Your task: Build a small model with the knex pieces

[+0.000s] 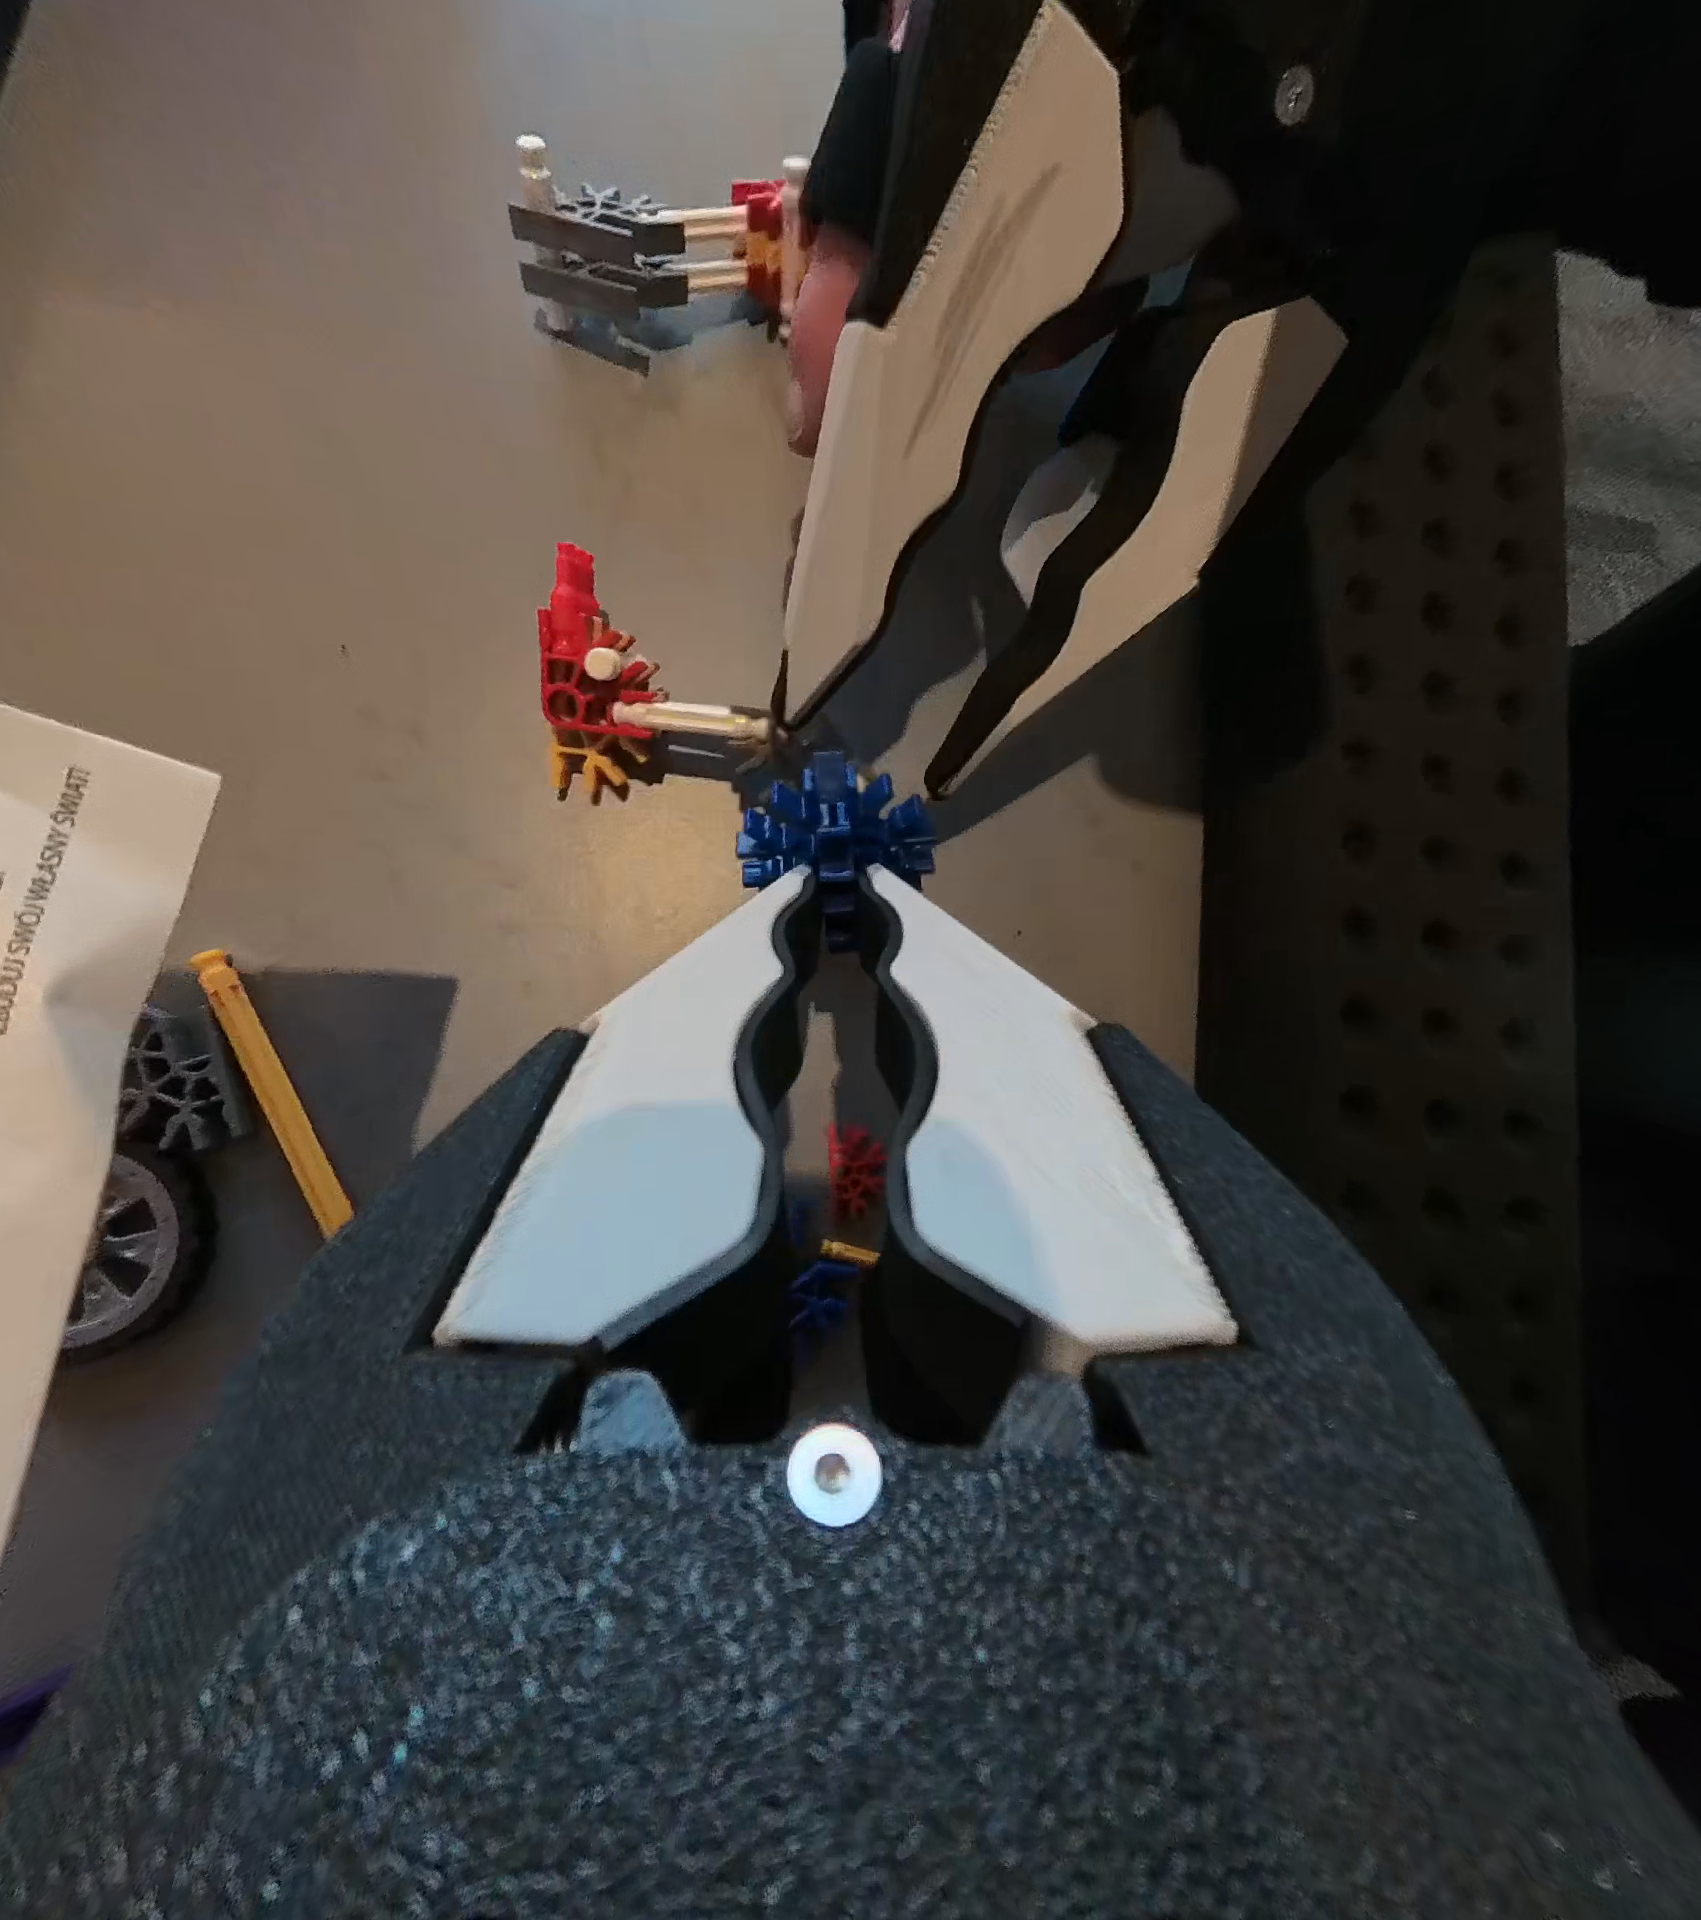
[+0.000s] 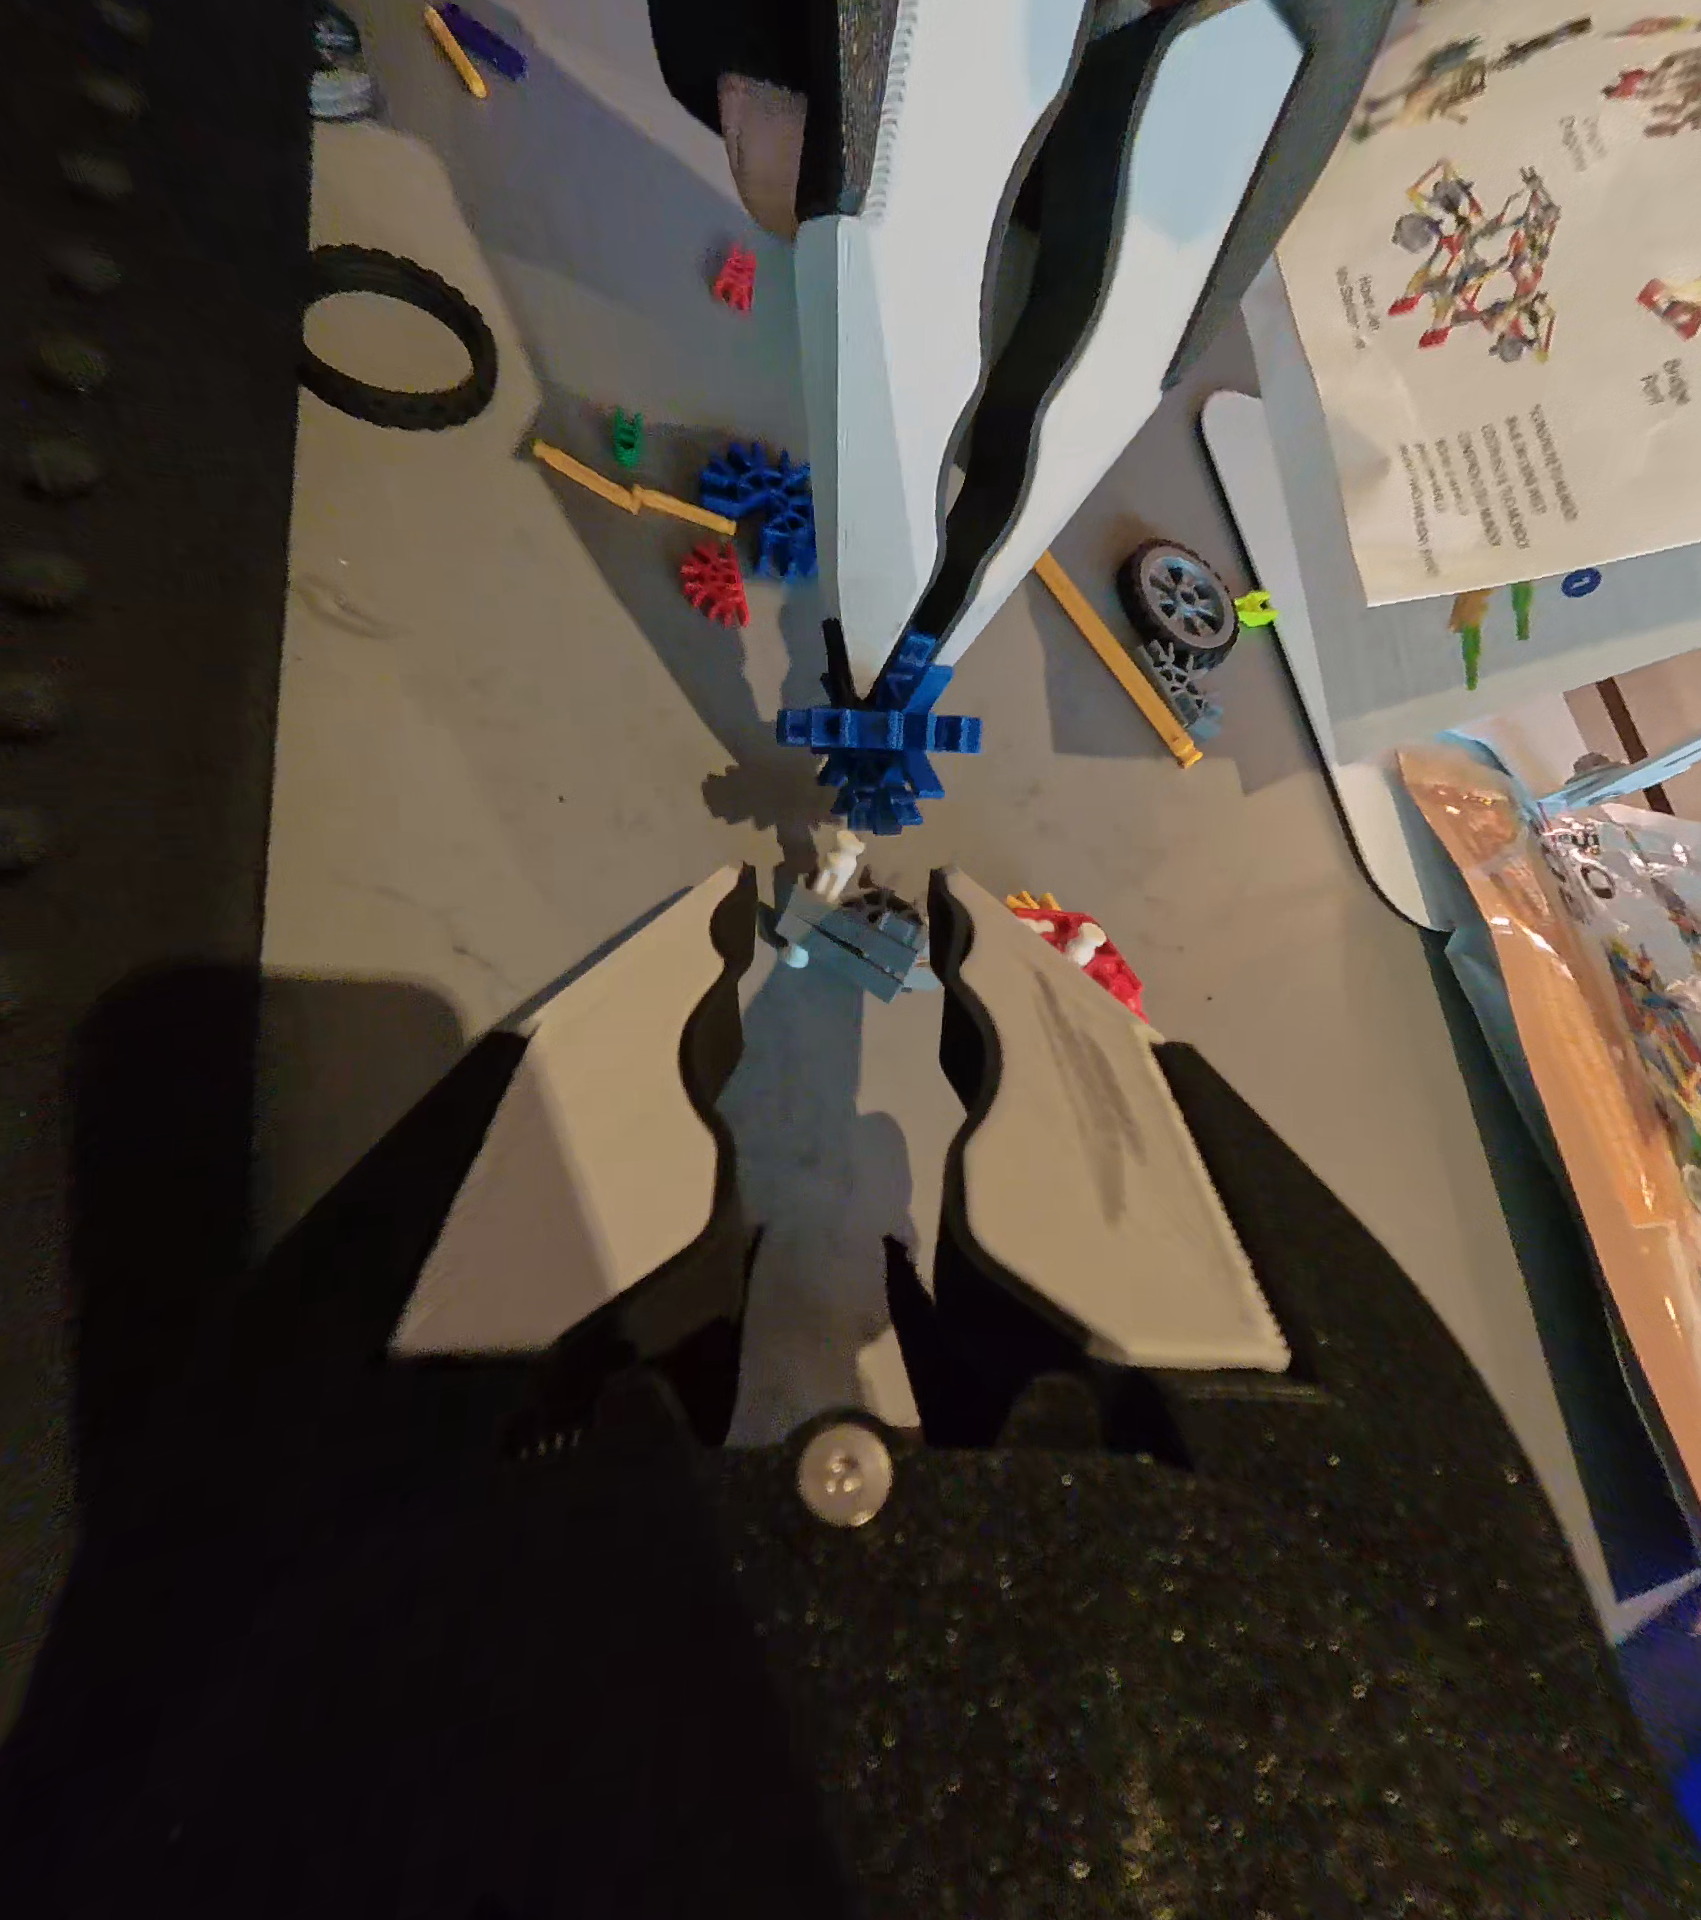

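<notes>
My left gripper (image 1: 835, 881) is shut on a blue snowflake-shaped connector (image 1: 830, 826) and holds it above the grey table. In the right wrist view it comes down from the top (image 2: 890, 665) with the blue connector (image 2: 877, 743) at its tips. My right gripper (image 2: 841, 883) is open and empty, just short of the blue connector. In the left wrist view the right gripper (image 1: 858, 753) reaches in from the upper right, one tip at the end of a white rod on a red and yellow connector assembly (image 1: 591, 686).
A grey and white assembly (image 2: 856, 935) lies below my right gripper. Loose blue connectors (image 2: 763, 509), yellow rods (image 2: 633, 488), a black tyre (image 2: 399, 338) and a wheel (image 2: 1184, 608) lie about. A booklet (image 2: 1552, 312), a parts bag (image 2: 1656, 1091) and a black perforated panel (image 1: 1397, 831) border the table. My left and right fingertips are right by each other. The wheel (image 2: 1184, 608) is about equally far from each gripper, around 15 cm.
</notes>
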Demonstrator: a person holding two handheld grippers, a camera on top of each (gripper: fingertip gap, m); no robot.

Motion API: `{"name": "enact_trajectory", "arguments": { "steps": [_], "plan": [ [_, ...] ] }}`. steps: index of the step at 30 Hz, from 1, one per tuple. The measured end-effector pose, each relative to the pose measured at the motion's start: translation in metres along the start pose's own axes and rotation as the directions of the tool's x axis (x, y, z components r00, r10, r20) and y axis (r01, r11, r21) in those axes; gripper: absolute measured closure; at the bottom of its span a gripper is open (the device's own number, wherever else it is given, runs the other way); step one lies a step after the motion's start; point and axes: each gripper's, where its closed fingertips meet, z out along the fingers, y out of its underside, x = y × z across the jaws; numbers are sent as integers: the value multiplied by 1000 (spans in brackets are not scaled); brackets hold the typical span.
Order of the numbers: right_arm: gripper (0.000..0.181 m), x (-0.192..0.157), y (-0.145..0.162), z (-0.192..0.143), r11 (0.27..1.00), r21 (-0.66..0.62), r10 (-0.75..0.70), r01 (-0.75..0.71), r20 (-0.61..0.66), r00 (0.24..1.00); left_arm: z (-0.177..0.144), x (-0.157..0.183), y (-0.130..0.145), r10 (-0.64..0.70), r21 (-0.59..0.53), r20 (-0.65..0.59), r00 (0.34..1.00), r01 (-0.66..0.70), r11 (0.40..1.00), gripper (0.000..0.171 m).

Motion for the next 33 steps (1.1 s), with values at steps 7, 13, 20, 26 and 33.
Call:
{"name": "enact_trajectory", "arguments": {
  "steps": [7, 13, 20, 26, 33],
  "plan": [
    [150, -1, 6, 5, 1000, -18, 21, -21, 18, 1000, 6, 0, 1, -10, -84, -31, 999, 7, 996, 166],
    [154, -3, 8, 9, 999, -33, 16, -16, 20, 1000, 14, 2, 2, -6, -143, -61, 998, -2, 990, 166],
    [158, -3, 8, 8, 999, -28, 27, -27, 28, 999, 13, 5, -3, -7, -184, -100, 995, -12, 983, 166],
    [164, -2, 8, 7, 999, -20, 40, -39, 39, 998, 12, 5, -5, -2, -219, -110, 994, -22, 975, 166],
    [165, -4, 9, 8, 999, -24, 50, -49, 51, 997, 13, 6, -5, 16, -275, -106, 994, -45, 960, 166]
  ]
}}
